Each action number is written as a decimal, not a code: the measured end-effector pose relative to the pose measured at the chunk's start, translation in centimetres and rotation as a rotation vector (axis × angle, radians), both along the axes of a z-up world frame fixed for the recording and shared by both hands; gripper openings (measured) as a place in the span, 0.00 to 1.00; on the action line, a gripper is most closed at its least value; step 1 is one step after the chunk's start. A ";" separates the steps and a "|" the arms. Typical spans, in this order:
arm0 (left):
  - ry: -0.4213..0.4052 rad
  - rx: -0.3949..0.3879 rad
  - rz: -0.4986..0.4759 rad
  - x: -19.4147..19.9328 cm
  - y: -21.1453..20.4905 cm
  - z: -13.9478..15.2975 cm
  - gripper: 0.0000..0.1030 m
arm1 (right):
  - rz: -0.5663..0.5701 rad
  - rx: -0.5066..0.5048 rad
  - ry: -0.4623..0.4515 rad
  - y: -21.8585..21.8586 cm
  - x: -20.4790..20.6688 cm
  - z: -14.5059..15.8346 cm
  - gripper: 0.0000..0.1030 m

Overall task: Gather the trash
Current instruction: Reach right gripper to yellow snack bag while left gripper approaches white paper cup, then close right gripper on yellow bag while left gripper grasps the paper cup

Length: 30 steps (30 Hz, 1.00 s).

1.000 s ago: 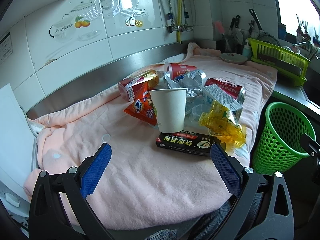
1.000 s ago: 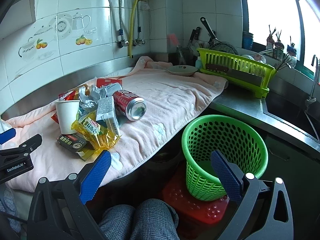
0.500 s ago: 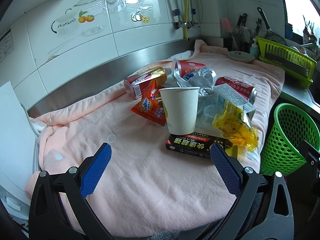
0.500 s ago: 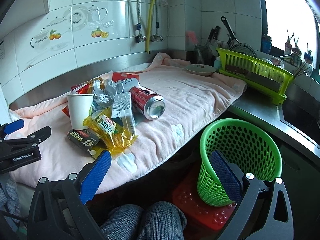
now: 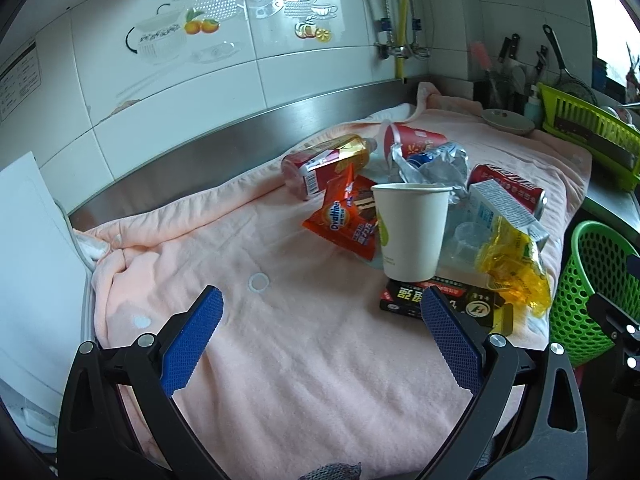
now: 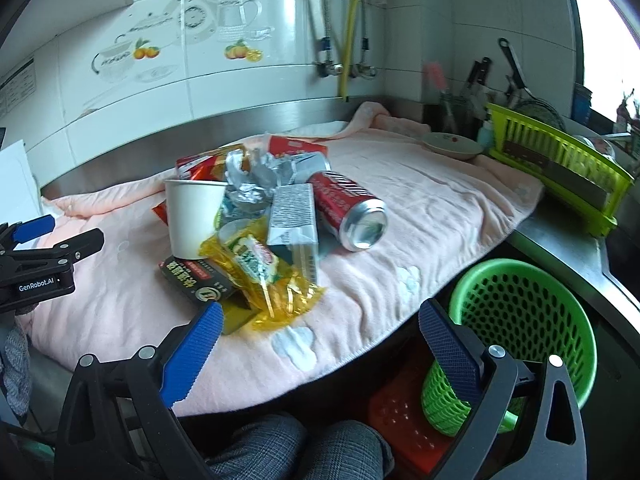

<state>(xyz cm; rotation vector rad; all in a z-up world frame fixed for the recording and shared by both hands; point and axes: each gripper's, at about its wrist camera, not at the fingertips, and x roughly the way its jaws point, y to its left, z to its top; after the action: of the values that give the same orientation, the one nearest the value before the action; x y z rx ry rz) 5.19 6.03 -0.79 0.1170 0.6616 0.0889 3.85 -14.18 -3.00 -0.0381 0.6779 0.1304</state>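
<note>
Both grippers had drawn closer to the trash pile over the last second, so the white paper cup (image 5: 412,232) loomed larger in each view. We take that cup as our landmark.

Left of the cup lay bare pink towel (image 5: 280,344), and over it we held the left gripper (image 5: 320,344), its blue pads spread wide and holding nothing. Just behind and left of the cup sat the orange Ovaltine wrapper (image 5: 346,220) and a toppled red-and-gold bottle (image 5: 324,160). Under the cup's base, touching it, lay the black box (image 5: 440,300). Behind the cup was crumpled foil (image 5: 436,168). Right of the cup came the grey carton (image 6: 292,216), the yellow wrapper (image 6: 264,276) and the red can (image 6: 348,208) on its side. Well right of the cup and below the counter edge stood the green basket (image 6: 520,320).

Our right gripper (image 6: 316,344) hung before the towel's front edge, jaws equally wide and empty.

We judged this the approach step: nothing collected yet. Next we would need to close one gripper on a near piece, likely the cup or yellow wrapper, then carry it to the basket.
</note>
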 end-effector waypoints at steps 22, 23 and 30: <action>0.043 -0.064 -0.067 4.2 -0.7 -0.6 0.92 | 0.142 -0.056 0.082 4.3 6.0 -3.9 0.47; 0.044 -0.071 -0.075 4.5 -0.8 -0.7 0.92 | 0.139 -0.055 0.077 4.2 6.1 -3.9 0.46; 0.064 -0.121 -0.130 7.7 -2.1 -1.3 0.92 | 0.158 -0.020 0.065 3.7 5.9 -3.9 0.24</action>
<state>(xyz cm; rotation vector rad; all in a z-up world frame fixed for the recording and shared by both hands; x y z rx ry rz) 12.84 3.93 -2.12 0.0463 0.7196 -0.0803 9.78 -10.52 -6.87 -0.1075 0.7410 0.2776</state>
